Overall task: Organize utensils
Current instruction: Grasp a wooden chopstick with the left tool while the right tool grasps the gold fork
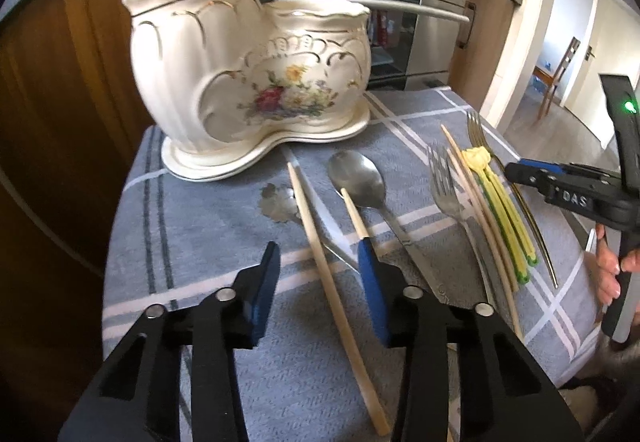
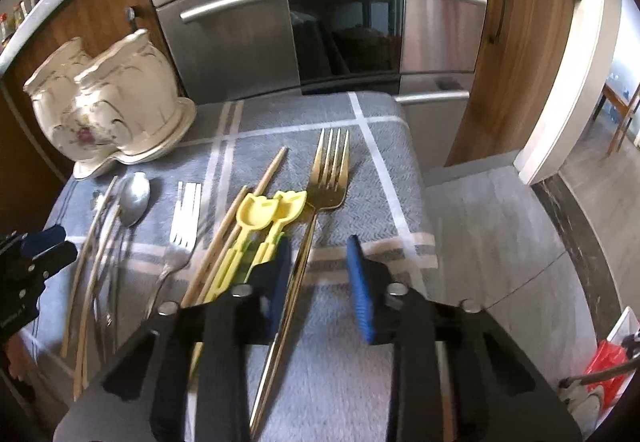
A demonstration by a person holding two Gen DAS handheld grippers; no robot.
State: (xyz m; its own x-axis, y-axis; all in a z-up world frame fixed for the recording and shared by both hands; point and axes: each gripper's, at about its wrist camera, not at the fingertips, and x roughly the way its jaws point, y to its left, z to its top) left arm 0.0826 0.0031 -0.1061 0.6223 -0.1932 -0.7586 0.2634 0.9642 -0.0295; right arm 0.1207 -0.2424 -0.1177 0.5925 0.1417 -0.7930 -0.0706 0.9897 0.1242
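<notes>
the pick-up step: left gripper [image 1: 320, 274] straddles a chopstick [image 1: 320, 242], right gripper [image 2: 320, 274] a gold fork [image 2: 330, 170], neither clenched yet; next, squeeze and lift toward the holder [image 1: 224, 54].

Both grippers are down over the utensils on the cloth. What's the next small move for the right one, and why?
Probably close the right gripper on the gold fork: its handle lies between the open fingers, close to the left pad, not visibly pinched. Then lift it toward the ceramic holder.
</notes>
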